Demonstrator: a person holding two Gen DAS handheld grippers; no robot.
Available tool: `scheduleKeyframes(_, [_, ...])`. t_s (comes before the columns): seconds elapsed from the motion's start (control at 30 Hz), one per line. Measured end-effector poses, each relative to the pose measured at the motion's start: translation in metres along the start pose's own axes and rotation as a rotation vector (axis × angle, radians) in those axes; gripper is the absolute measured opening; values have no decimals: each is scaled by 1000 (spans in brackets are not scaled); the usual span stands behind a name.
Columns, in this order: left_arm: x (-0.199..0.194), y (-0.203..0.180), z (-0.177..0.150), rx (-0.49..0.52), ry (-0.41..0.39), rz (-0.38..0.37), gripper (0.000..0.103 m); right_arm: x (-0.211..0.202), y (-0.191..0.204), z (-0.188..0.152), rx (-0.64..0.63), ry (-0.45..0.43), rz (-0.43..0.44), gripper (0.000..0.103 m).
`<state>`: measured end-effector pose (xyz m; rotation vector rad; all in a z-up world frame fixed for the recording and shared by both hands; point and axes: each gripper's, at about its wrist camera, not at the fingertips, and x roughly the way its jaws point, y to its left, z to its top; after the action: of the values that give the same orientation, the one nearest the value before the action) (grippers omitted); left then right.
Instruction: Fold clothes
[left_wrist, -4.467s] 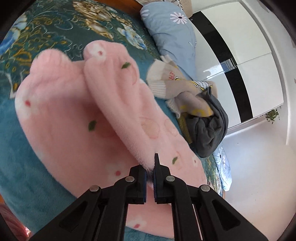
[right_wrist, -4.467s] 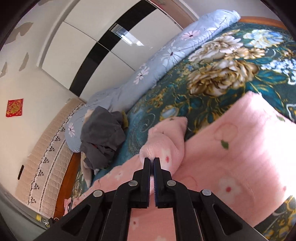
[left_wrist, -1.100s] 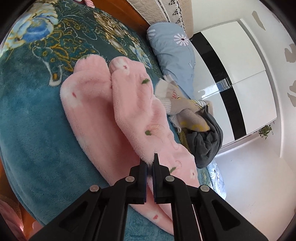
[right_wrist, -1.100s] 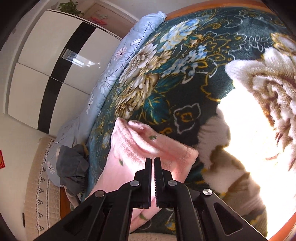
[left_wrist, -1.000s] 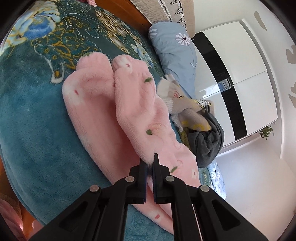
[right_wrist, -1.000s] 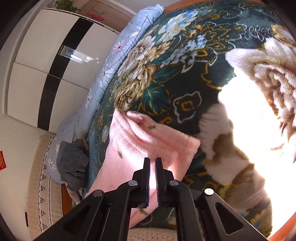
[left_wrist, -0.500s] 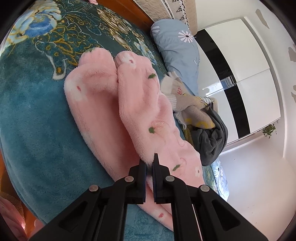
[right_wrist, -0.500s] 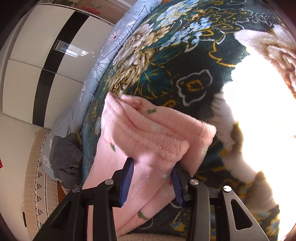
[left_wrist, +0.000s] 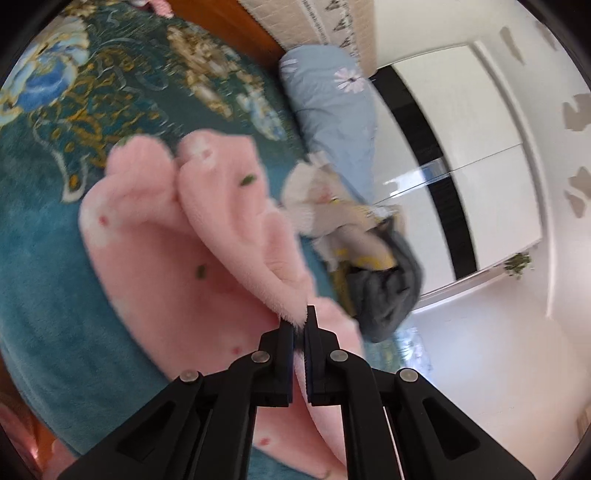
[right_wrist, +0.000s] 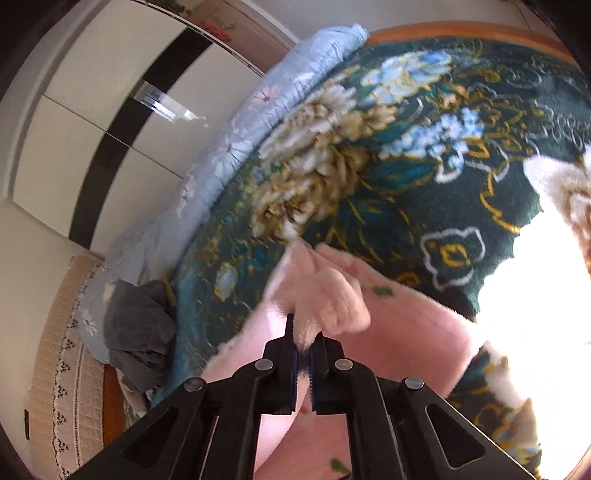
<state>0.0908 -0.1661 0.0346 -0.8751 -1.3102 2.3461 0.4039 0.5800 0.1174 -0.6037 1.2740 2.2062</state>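
A fluffy pink garment (left_wrist: 192, 236) with small flower and leaf prints lies folded lengthwise on the teal floral bedspread (left_wrist: 55, 229). My left gripper (left_wrist: 300, 325) is shut on an edge of its upper layer and lifts it off the layer below. In the right wrist view the same pink garment (right_wrist: 406, 325) lies on the bedspread (right_wrist: 406, 206). My right gripper (right_wrist: 302, 334) is shut on a bunched fold of it, raised a little.
A pile of other clothes, beige and dark grey (left_wrist: 384, 291), lies beside the garment; it also shows in the right wrist view (right_wrist: 136, 332). A light blue flowered quilt (left_wrist: 332, 107) runs along the bed's far side. A white and black wardrobe (left_wrist: 461, 155) stands beyond.
My right gripper, open around the garment's edge half a second ago, has shut on it and lifted it. My left gripper has raised its held edge; both views are blurred by motion.
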Motion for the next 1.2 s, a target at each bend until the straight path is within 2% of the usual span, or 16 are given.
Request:
scheduleKeyframes(0.03, [-7,-8,0,32,-19,-17,4,-12,8,4,-23,-39,27,5])
scheduleKeyframes(0.1, [-14,-9,-4,62,-30,-9,4,-27,15,4,-88,-70,20,5])
scheduleKeyframes(0.17, [-4,18,-14,-3,25,46,4,-23,2,-2,-85,-24,-29,5])
scheduleKeyframes(0.3, [13,70,-33,-161,121,123,4,1,-48,-20,59,82,-111,5])
scheduleKeyframes(0.43, [1,58,-30,-113,82,106,4,2,-66,-23,91,85,-134,5])
scheduleKeyframes(0.6, [-12,36,-30,-33,51,71,4,-14,-56,-20,50,41,-138,4])
scheduleKeyframes(0.8, [-4,60,-38,-104,101,134,4,3,-73,-29,72,112,-183,5])
scheduleKeyframes(0.97, [-5,60,-38,-85,106,141,4,-1,-68,-27,38,116,-187,9])
scheduleKeyframes(1.0, [-5,60,-38,-86,108,144,4,-4,-67,-26,31,110,-198,11])
scheduleKeyframes(1.13, [-3,64,-38,-102,116,148,4,-10,-72,-25,32,88,-248,35])
scheduleKeyframes(1.2, [-2,64,-38,-104,118,151,4,-7,-81,-27,62,95,-248,43])
